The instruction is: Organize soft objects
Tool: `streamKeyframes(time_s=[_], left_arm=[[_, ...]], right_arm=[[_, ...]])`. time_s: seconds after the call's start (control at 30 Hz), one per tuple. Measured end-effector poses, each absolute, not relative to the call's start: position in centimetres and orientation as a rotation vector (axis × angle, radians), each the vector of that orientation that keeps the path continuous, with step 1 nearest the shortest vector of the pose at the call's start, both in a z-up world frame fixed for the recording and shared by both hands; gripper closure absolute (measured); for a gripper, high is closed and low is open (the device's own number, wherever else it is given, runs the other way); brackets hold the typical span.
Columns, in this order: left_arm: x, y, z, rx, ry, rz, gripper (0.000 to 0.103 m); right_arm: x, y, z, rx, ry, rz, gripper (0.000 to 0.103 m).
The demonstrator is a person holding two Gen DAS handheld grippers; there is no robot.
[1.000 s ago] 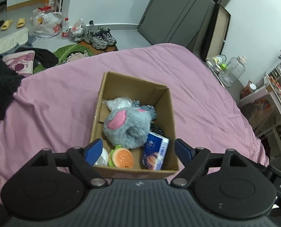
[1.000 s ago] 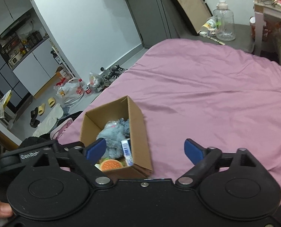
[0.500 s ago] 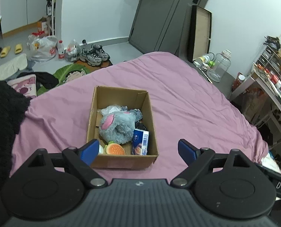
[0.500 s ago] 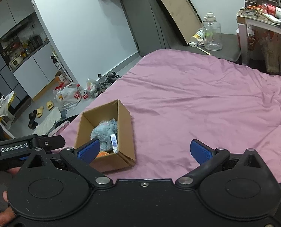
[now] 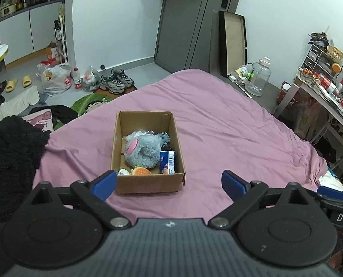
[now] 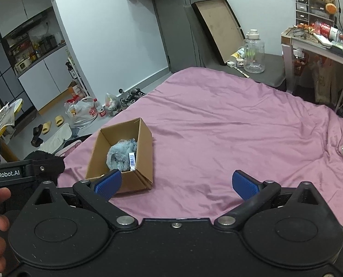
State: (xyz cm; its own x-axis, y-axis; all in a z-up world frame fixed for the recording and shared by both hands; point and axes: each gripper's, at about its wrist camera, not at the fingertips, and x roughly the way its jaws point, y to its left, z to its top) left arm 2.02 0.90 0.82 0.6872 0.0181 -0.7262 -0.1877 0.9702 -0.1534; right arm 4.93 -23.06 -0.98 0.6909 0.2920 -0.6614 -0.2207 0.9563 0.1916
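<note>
Left wrist view: the left gripper [image 5: 168,181] sits at the bottom of the frame with its blue fingers spread wide and nothing between them; dead centre is the cardboard box [image 5: 148,181] on the pink bedsheet [image 5: 229,133], holding a grey plush toy [image 5: 142,151], a little burger toy [image 5: 142,171] and a blue tissue pack [image 5: 168,161]. Right wrist view: the right gripper [image 6: 176,182] is gaping and empty too; the box [image 6: 146,147] is left of centre, with the plush [image 6: 119,155] peeking out.
</note>
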Motion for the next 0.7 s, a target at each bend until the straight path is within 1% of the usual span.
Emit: streamKeyframes(time_s=[0.17, 0.7], left_arm=[[0.3, 0.2, 2.1, -0.192, 0.775, 0.118, 0.002], [-3.5, -1.3, 3.7, -0.156, 0.72, 0.083, 0.001]], right_arm=[[3.2, -23.5, -0.3, 0.091, 0.726, 0.279, 0.0], [0.7, -24.9, 0.5, 0.05, 0.699, 0.223, 0.0]])
